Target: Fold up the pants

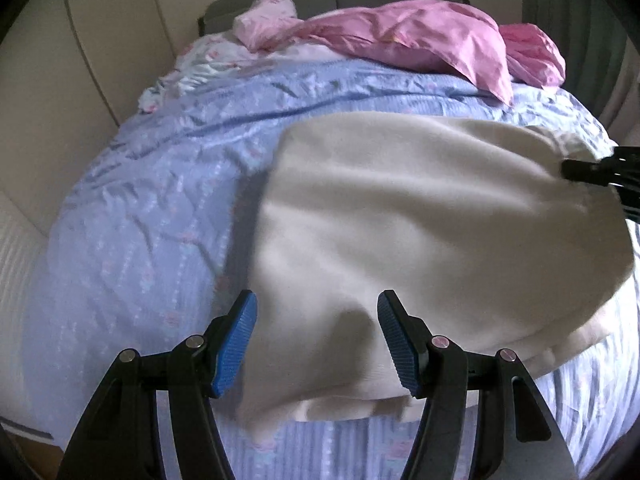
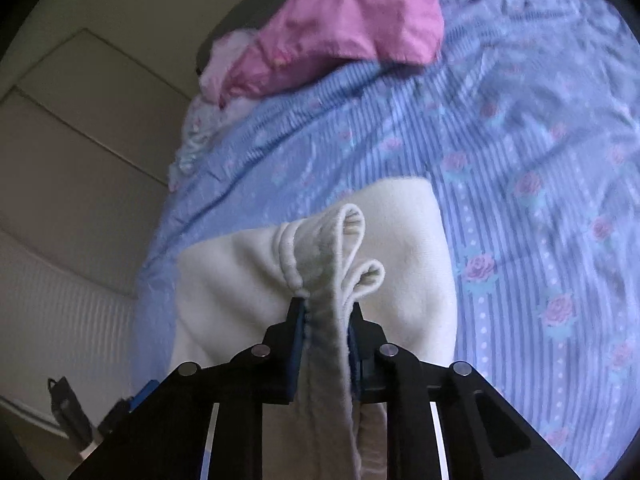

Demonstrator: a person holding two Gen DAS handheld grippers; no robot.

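Progress looks mid-fold, my read: pants (image 1: 420, 216) already lie doubled into a compact cream slab on the blue floral bedspread (image 1: 140, 208), stacked layers showing at the near edge, at least one fold left plus a final squaring-up.

Left to right:
- Left gripper (image 1: 316, 344): released, blue pads apart, straddling a raised hump at the near edge of the cloth. Pads not pressing on it, so nothing held.
- Pants: thick, soft, fleecy cream fabric, matte, few wrinkles. Sitting toward the right half of the bed, near its foot. Far-left corner flat; near edge uneven, one lobe hanging lower.
- Right gripper (image 2: 326, 316): clenched on a bunched edge of the pants, likely waistband or hem. Ribbed, stitched band loops up out of the jaws in two curls.

Pink bedding (image 1: 420, 40) heaped at the headboard end, well apart from the pants.
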